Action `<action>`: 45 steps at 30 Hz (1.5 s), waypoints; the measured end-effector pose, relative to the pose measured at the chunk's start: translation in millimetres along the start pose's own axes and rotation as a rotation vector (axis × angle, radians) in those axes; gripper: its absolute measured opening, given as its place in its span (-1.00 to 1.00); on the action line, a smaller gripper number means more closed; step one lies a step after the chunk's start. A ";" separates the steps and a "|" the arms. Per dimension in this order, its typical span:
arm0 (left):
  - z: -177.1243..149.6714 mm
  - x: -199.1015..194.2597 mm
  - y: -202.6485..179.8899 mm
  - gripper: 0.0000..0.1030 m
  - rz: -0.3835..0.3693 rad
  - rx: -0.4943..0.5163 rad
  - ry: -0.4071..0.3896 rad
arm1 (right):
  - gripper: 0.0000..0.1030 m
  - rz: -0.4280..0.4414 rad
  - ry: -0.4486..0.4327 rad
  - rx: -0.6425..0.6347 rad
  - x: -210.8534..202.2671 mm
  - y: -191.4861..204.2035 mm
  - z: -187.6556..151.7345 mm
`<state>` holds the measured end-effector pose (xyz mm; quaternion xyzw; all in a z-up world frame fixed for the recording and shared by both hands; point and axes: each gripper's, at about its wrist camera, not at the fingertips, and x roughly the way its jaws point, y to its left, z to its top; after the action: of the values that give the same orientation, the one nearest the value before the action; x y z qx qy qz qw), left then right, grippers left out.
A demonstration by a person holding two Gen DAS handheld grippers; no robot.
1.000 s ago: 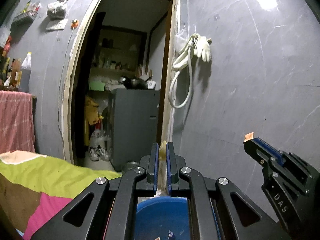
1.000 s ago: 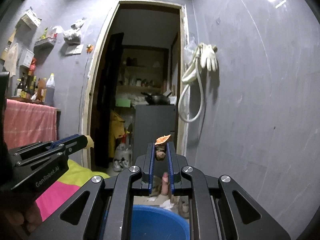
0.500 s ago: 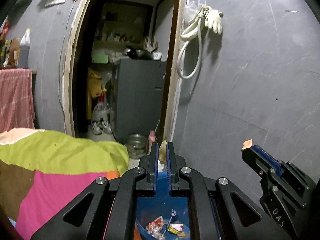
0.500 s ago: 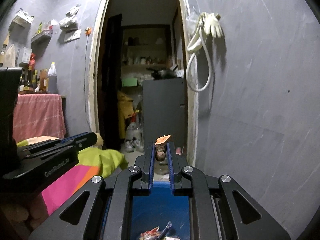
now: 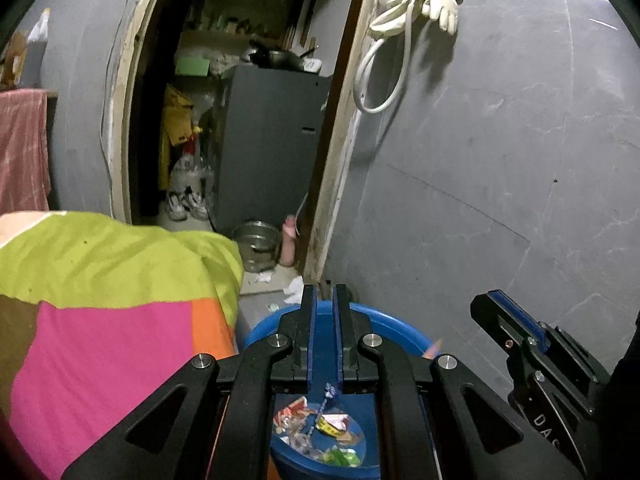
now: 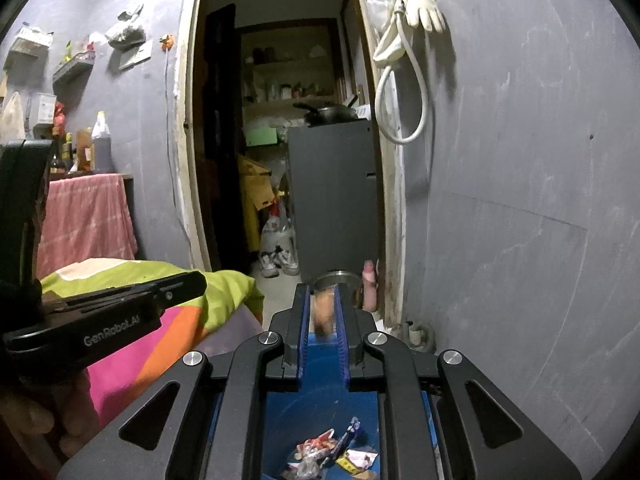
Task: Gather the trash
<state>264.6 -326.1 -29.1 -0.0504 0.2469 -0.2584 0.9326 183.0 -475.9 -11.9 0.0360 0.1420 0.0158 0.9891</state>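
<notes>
A blue trash bin [image 5: 400,330] stands on the floor below both grippers; it also shows in the right wrist view [image 6: 280,412]. Several wrappers [image 5: 320,428] lie in its bottom. My left gripper [image 5: 324,300] is slightly open and empty above the bin. My right gripper [image 6: 323,300] has its jaws apart, and a blurred orange-brown scrap [image 6: 323,314] is between them, dropping toward the bin. An orange sliver [image 5: 434,347] shows by the bin rim in the left wrist view.
A bed with a green, pink and orange cover [image 5: 100,300] lies left of the bin. A doorway [image 6: 280,140] with a grey cabinet [image 6: 334,196] is ahead. A metal pot [image 5: 256,244] and bottle [image 5: 289,242] stand by the doorframe. The grey wall [image 6: 520,200] is at right.
Both grippers tilted down toward the bin. Both jaws opened: the yellowish scrap left the left gripper, and the orange scrap is slipping from the right gripper.
</notes>
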 end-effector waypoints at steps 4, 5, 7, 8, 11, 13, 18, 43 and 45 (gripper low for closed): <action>1.4 5.4 4.1 -0.89 -0.010 -0.020 0.034 | -0.79 0.005 0.018 0.014 2.5 -3.9 -1.9; 0.6 6.0 5.0 -0.88 -0.014 -0.022 0.039 | -0.79 0.004 0.018 0.016 2.4 -4.4 -1.9; 0.4 6.8 5.7 -0.78 -0.024 -0.023 0.047 | -0.79 0.003 0.016 0.021 1.3 -5.8 -1.6; 0.1 6.5 6.0 -0.68 -0.027 -0.025 0.049 | -0.79 0.002 0.016 0.023 0.7 -6.4 -1.5; 0.5 3.0 6.5 -0.58 -0.033 -0.033 0.042 | -0.79 -0.003 0.012 0.024 -1.4 -8.1 1.1; 3.2 -0.8 6.2 -0.56 -0.032 -0.034 0.030 | -0.78 -0.008 0.004 0.023 -5.1 -8.5 4.0; 12.7 -20.3 9.1 -0.33 -0.028 -0.052 -0.025 | -0.41 -0.024 -0.037 0.022 -22.6 -7.5 14.8; 26.4 -176.2 21.1 0.83 -0.035 -0.035 -0.239 | 0.65 -0.053 -0.183 0.002 -132.4 40.8 57.9; 24.0 -188.3 21.8 0.83 -0.032 -0.025 -0.247 | 0.74 -0.054 -0.188 0.005 -140.8 45.1 57.0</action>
<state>146.0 -212.7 68.8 -0.0975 0.1326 -0.2621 0.9509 63.1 -440.6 85.5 0.0361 0.0493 -0.0144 0.9980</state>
